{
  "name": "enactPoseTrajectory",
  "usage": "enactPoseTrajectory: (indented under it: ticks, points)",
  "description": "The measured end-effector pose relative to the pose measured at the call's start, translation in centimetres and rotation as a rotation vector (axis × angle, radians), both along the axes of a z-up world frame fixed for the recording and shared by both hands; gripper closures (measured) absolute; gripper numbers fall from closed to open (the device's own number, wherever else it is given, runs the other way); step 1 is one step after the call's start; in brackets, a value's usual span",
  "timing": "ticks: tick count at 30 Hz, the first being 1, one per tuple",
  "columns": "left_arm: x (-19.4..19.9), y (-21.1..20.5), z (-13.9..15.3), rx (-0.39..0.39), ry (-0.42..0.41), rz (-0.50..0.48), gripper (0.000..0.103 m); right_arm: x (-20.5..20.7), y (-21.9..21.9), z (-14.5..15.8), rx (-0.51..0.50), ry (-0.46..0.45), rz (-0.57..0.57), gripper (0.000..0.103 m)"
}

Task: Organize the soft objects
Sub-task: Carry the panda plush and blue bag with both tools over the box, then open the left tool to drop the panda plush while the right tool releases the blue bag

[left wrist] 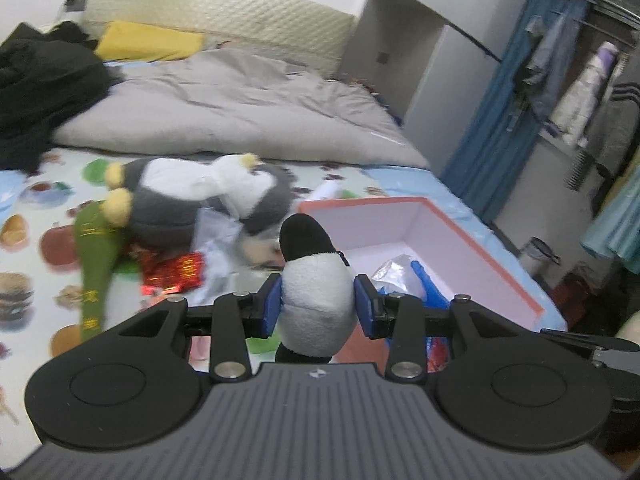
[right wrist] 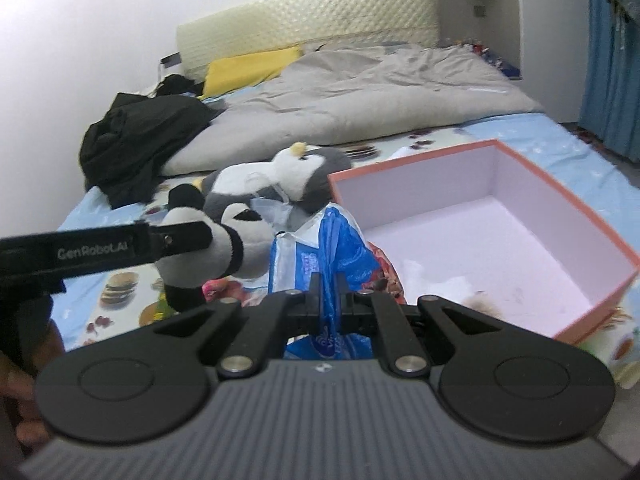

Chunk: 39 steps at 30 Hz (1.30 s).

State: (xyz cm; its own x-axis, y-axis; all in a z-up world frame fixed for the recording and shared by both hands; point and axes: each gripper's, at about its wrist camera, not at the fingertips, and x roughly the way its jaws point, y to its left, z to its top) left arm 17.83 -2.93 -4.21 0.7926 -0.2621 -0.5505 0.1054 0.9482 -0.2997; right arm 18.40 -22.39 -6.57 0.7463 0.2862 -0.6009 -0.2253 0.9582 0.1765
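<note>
My left gripper [left wrist: 318, 306] is shut on a small black-and-white panda plush [left wrist: 316, 292], held off the bed; the same panda plush [right wrist: 216, 240] shows at the left of the right wrist view, gripped by the left gripper's fingers [right wrist: 176, 236]. My right gripper [right wrist: 329, 296] is shut on a blue and white plastic bag [right wrist: 320, 244], lifted above the bed. An open pink box [right wrist: 500, 232] with an orange rim lies to the right on the bed; the pink box [left wrist: 440, 240] also sits ahead in the left wrist view. A grey and white penguin plush [left wrist: 192, 196] lies on the fruit-print sheet.
A grey duvet [left wrist: 240, 100], a yellow pillow [left wrist: 148, 42] and a heap of black clothes [left wrist: 44, 84] cover the far part of the bed. A green cloth item [left wrist: 94, 256] and red packet [left wrist: 176, 270] lie near the penguin. Hanging clothes [left wrist: 576, 92] stand right of the bed.
</note>
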Motion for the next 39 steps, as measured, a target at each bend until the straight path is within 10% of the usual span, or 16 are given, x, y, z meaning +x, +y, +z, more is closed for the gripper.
enactPoseTrajectory:
  ticks: [12,27,39]
  points:
    - [3.1,-6.9,0.1,-0.022,0.008,-0.150,0.059,-0.2,-6.2,-0.3,-0.030,0.000,-0.161,0.095]
    - [15.2,-14.1,0.9,0.097,0.010,-0.294,0.059,9.1,-10.9,-1.2,-0.083,0.014,-0.194,0.095]
    - [27.6,-18.1,-3.0,0.175,0.353,-0.336,0.059,17.6,-14.4,-6.5,-0.080,0.269,-0.187,0.095]
